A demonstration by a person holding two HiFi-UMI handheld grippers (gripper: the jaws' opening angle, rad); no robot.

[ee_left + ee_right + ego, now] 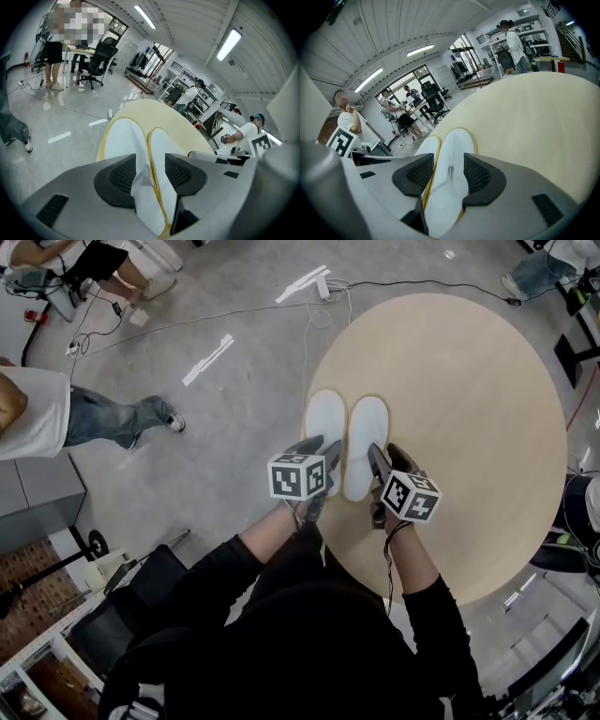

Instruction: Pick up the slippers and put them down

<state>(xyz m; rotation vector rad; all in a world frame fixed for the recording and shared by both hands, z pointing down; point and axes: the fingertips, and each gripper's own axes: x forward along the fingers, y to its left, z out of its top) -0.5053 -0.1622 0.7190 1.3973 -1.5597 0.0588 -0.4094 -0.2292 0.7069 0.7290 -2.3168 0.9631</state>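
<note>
Left hand-held gripper [151, 178] and right hand-held gripper [449, 176] clamp slippers [325, 420]; head view hides this.

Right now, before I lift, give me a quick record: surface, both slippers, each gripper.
surface: round beige table
left slipper: white, yellow rim, near the table's edge, toe pointing away from the person
right slipper: white, close beside it, same direction
left gripper: jaws closed on the left slipper at its heel end
right gripper: jaws closed on the right slipper at its heel end
lifted: not evident; both look to be lying on the table
</note>
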